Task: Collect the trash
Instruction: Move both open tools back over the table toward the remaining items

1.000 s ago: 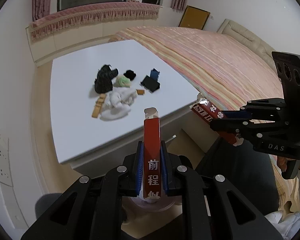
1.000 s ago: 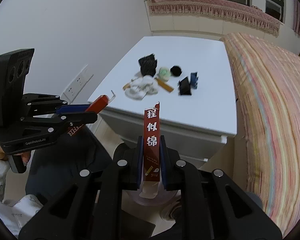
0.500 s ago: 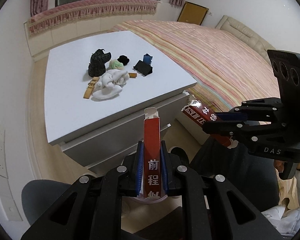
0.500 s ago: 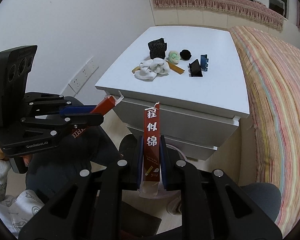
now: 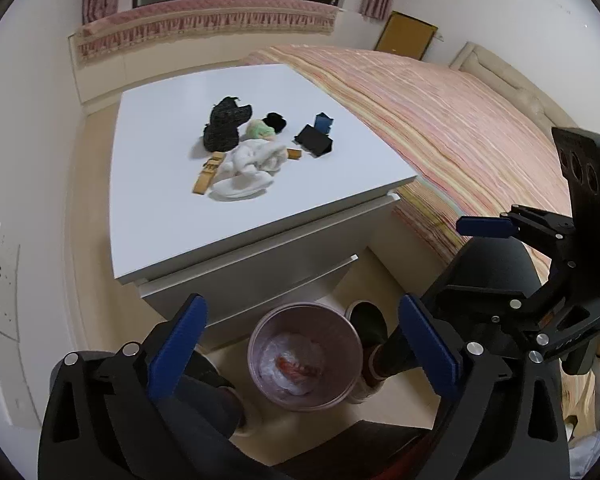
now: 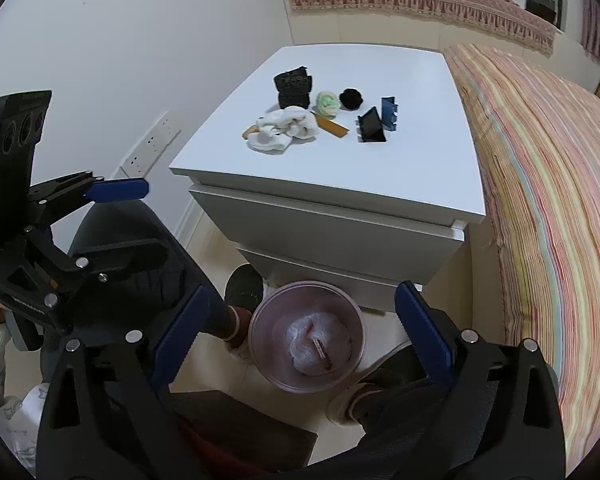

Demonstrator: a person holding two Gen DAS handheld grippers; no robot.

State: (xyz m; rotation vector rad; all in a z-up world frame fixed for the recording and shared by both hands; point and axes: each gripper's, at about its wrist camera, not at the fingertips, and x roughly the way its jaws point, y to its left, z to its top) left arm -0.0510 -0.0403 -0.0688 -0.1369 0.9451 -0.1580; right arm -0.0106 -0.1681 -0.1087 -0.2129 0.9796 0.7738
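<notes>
A pinkish bin (image 5: 305,354) with a clear liner stands on the floor before the white cabinet; red wrappers (image 5: 294,367) lie inside it. It also shows in the right wrist view (image 6: 306,346). My left gripper (image 5: 302,344) is open and empty directly above the bin. My right gripper (image 6: 300,340) is open and empty above it too. On the cabinet top (image 5: 160,200) lie a white crumpled cloth (image 5: 248,168), a black mesh item (image 5: 224,128), a green wad (image 5: 261,129), tan strips (image 5: 206,172) and a black phone stand (image 5: 315,140).
A bed with a striped pink cover (image 5: 460,120) runs along the cabinet's right side. A white wall with sockets (image 5: 4,292) is on the left. The person's legs and shoes (image 6: 240,292) flank the bin.
Both grippers opened and let go of their red wrappers, which now lie in the bin. Both views tilted down toward the bin.
</notes>
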